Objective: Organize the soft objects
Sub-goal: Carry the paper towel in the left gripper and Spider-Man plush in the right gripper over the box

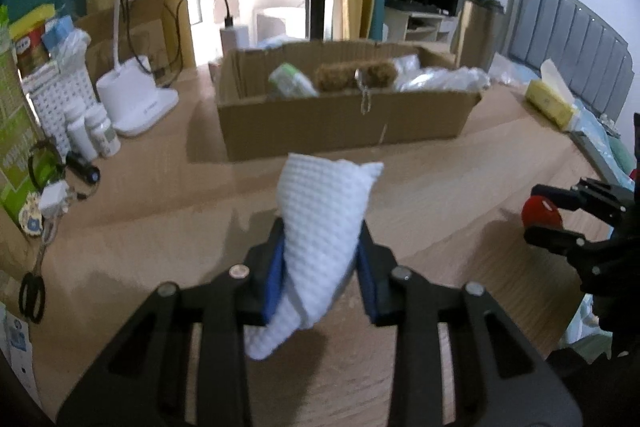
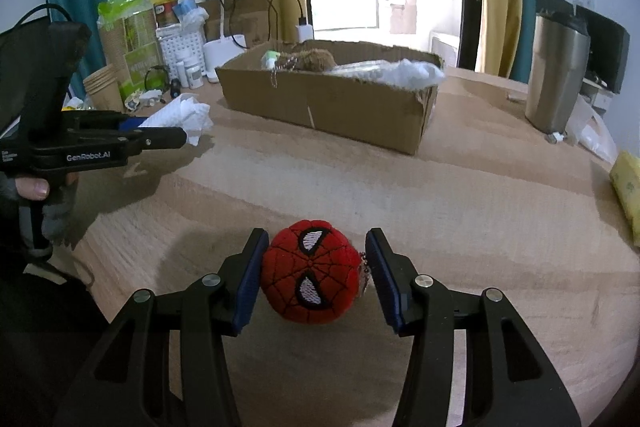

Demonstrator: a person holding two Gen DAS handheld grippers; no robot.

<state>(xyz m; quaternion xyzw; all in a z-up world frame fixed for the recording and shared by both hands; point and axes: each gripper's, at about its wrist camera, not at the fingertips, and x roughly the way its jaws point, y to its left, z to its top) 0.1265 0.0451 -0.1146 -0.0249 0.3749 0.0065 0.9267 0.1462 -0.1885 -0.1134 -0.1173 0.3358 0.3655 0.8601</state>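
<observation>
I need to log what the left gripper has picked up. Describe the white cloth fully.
The white cloth is a waffle-textured fabric, soft and towel-like, bunched into a cone. The left gripper is shut on its middle, both blue pads pressing its sides. Its wider end sticks up and forward past the fingertips; a narrower tail hangs down behind the pads, with a grey band showing on one fold. It is held above the wooden table, in front of the cardboard box, touching nothing but the gripper. The right wrist view shows it crumpled at the fingertips.

Wood-grain bench (image 2: 460, 195), bearing an open cardboard box (image 2: 328, 107) toward the back, a white lamp base (image 1: 138, 101) and pill bottles (image 1: 94, 131) at left, a steel tumbler (image 2: 556, 75) at right.
</observation>
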